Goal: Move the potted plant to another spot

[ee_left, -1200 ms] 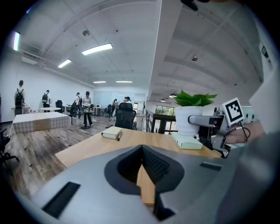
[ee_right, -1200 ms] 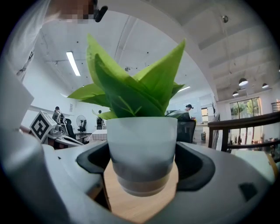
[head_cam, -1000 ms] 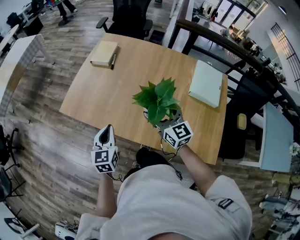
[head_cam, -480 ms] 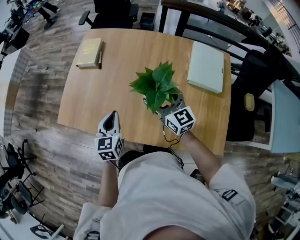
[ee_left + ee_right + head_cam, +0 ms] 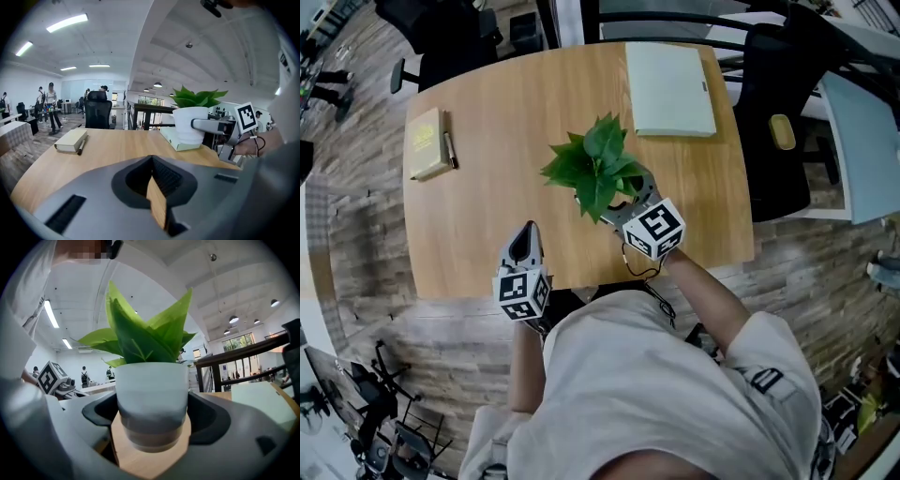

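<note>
Right gripper [image 5: 630, 194], held nearly level, clasps the potted plant [image 5: 593, 169]

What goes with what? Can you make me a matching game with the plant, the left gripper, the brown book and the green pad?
Things:
1. potted plant
2. left gripper
3. tan book
4. pale green pad

States:
A. jaws shut, nothing in them
B. a pen lies right beside it
C. gripped by the right gripper
D. lies flat on the table, beyond the plant

Pairs: 1-C, 2-A, 3-B, 4-D
</note>
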Demonstrator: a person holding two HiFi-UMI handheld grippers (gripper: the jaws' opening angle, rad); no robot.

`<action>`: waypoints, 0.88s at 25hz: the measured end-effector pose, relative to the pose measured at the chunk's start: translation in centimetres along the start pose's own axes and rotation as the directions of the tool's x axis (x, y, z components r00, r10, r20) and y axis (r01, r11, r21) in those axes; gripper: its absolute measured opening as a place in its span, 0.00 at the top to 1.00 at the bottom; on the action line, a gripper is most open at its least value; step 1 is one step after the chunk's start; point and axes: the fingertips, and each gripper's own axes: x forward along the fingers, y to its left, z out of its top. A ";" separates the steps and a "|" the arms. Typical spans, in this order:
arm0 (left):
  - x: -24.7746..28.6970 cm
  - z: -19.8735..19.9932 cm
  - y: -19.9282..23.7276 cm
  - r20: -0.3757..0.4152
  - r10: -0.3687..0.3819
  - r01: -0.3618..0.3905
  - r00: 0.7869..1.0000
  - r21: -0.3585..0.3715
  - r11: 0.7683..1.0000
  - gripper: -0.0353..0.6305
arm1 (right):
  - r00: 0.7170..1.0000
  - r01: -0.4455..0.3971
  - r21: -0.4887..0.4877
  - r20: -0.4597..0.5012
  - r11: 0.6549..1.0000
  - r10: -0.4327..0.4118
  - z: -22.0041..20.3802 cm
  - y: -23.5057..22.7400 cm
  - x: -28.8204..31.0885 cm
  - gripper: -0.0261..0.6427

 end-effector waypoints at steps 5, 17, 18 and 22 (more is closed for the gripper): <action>2.1 0.0 -0.8 -0.001 -0.087 0.087 0.996 0.024 0.996 0.93 | 0.997 0.076 0.010 -0.014 0.997 -0.076 -1.3 -1.4 -1.2 0.27; -0.3 -0.5 11.9 -0.008 -0.048 0.048 0.999 -0.033 0.998 0.93 | 0.995 0.064 0.008 -0.081 0.998 -0.063 -2.6 4.7 7.4 0.27; -0.5 -0.6 13.2 -0.009 -0.040 0.040 0.999 -0.039 0.998 0.93 | 0.995 0.056 0.009 -0.089 0.998 -0.055 -2.8 5.4 8.4 0.27; -0.5 -1.8 14.4 -0.022 -0.020 0.018 1.000 -0.059 0.998 0.93 | 0.993 0.032 0.020 -0.117 0.999 -0.029 -4.0 5.9 9.6 0.27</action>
